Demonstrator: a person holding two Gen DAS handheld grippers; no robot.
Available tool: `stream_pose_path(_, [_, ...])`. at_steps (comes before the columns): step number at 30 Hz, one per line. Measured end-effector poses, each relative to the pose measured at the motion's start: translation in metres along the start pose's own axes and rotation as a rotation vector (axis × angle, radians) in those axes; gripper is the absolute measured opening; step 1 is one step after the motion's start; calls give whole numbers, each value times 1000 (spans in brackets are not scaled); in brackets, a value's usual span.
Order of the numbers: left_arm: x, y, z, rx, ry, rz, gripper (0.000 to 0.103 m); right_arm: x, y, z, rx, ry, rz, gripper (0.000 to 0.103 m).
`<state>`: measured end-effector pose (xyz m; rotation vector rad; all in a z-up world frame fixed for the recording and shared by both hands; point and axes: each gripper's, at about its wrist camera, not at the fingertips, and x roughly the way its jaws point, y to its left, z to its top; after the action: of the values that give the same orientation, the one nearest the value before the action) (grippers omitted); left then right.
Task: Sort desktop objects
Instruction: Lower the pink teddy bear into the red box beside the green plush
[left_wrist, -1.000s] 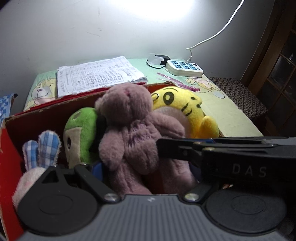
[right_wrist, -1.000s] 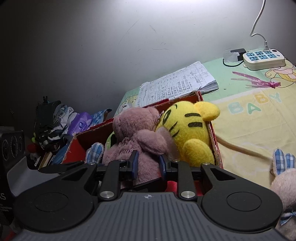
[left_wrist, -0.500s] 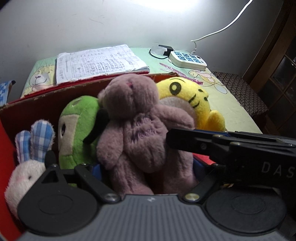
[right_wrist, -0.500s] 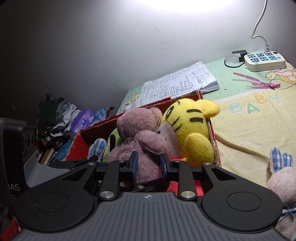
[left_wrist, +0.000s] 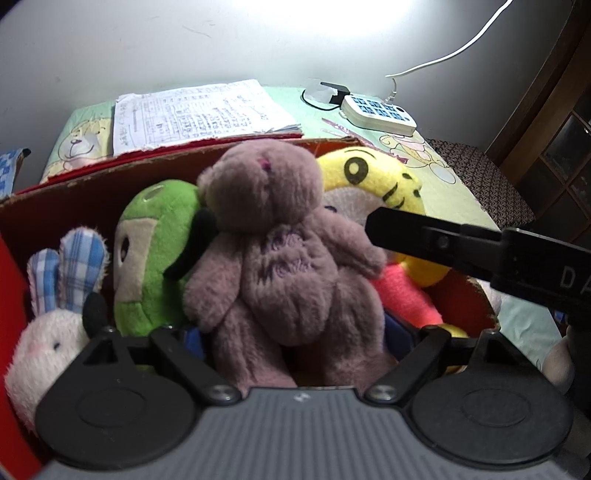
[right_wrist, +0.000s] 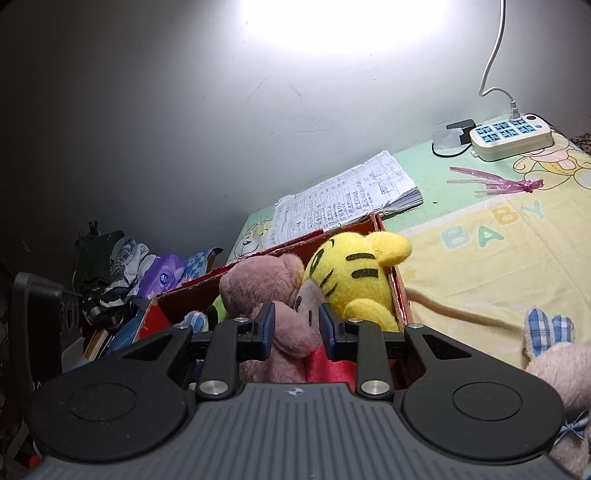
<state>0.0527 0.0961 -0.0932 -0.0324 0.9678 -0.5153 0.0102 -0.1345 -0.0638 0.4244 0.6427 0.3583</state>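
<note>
Right gripper (right_wrist: 295, 323) is opening narrowly around the mauve bear (left_wrist: 280, 251)'s arm; left gripper (left_wrist: 295, 334) is gaping wide. The bear's probably tipping toward 3 o'clock onto the yellow tiger (right_wrist: 354, 273).

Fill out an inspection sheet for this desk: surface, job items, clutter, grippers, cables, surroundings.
Surface: printed baby cloth covers the desk.
Job's things: red box holds mauve bear, yellow tiger, green plush, one rabbit; another rabbit lies outside on the cloth.
Clutter: paper stack, pink ribbon.
Grippers: right gripper jaws opening around the bear's arm; left gripper wide open around the bear's legs.
Cables: power strip with white cord.
Surroundings: grey wall, pile of items beside desk.
</note>
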Motion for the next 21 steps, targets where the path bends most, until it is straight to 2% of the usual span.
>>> stream_pose_path(7, [4,-4,3,23,24,20,89,16,-6,-6,63,75,27,24])
stream_pose_path(13, [6,-3,4,22,41,28,89,17,2,-10,8,87,8,25])
stream_pose_path(18, [8,-4,4,27,44,38,90,17,0,-10,13,83,11,25])
stream_pose_path(19, [8,-5,4,28,45,43,92,17,0,-10,12,82,11,25])
stream_pose_path(20, [7,-6,5,35,45,48,99,17,0,-10,13,82,12,24])
stream_pose_path(21, [7,-7,5,40,48,57,99,16,0,-10,14,82,12,24])
